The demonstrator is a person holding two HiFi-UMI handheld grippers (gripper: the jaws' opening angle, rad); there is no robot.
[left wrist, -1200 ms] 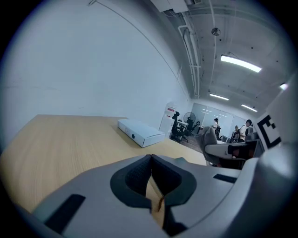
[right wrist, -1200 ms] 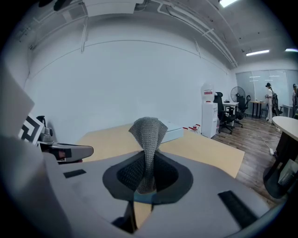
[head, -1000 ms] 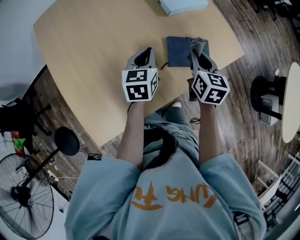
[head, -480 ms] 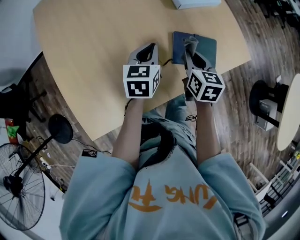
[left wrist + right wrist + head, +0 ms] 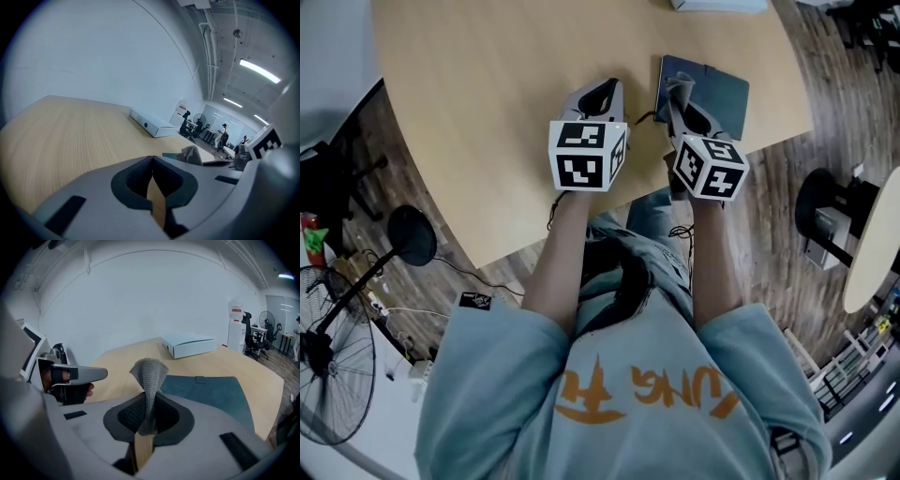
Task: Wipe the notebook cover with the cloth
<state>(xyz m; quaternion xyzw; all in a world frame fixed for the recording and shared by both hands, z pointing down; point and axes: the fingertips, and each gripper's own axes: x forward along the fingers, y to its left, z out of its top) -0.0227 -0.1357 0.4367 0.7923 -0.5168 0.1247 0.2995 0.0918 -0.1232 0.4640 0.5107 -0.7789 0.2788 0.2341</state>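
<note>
Notebook (image 5: 720,92), dark teal, lies flat on table (image 5: 487,112) just ahead and to the right of right gripper (image 5: 148,413). Its jaws are clamped on grey cloth (image 5: 149,373), which sticks up past the tips. Left gripper (image 5: 152,176) is alongside, jaws pressed together with nothing between. White box (image 5: 187,345) lies farther ahead.

Left tool (image 5: 152,160) closed, right tool (image 5: 149,397) clamped

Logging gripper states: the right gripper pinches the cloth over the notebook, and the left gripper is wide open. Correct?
No: the left gripper is shut, with nothing in it, per the left gripper view. The right gripper does pinch the cloth over the notebook.
</note>
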